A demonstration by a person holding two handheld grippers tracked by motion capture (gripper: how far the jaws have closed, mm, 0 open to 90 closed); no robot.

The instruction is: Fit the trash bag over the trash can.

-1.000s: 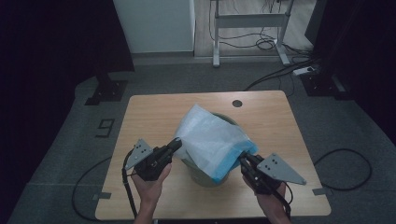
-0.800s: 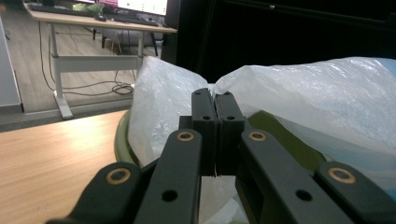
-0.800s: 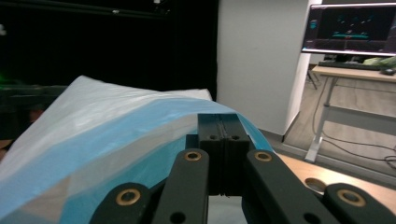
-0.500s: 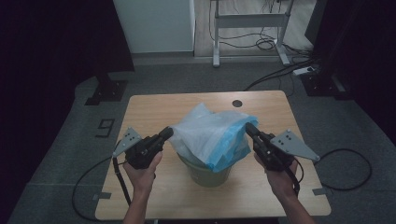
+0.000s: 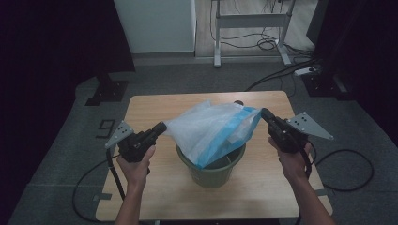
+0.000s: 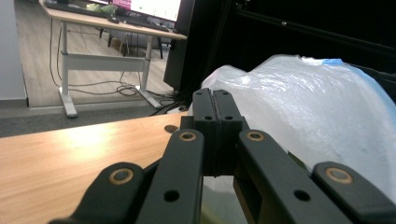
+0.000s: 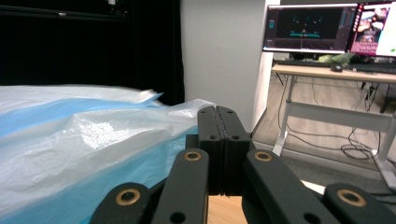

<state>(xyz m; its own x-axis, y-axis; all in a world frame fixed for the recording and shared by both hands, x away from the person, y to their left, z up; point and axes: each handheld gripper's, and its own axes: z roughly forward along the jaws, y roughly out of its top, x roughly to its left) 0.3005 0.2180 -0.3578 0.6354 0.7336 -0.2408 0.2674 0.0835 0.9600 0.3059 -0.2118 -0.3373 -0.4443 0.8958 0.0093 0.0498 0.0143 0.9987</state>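
One bag [image 5: 213, 129] stretched over one bin [image 5: 211, 168] mid-bench [image 5: 155, 105], left gripper [image 5: 162, 126] at 9 o'clock, right gripper [image 5: 264, 114] at 3, both jaws pinching its edges.

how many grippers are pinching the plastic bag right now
2. The left gripper pinches the plastic bag at its left edge, the right gripper at its right edge, stretching it above the green bin. Both are shut on it.
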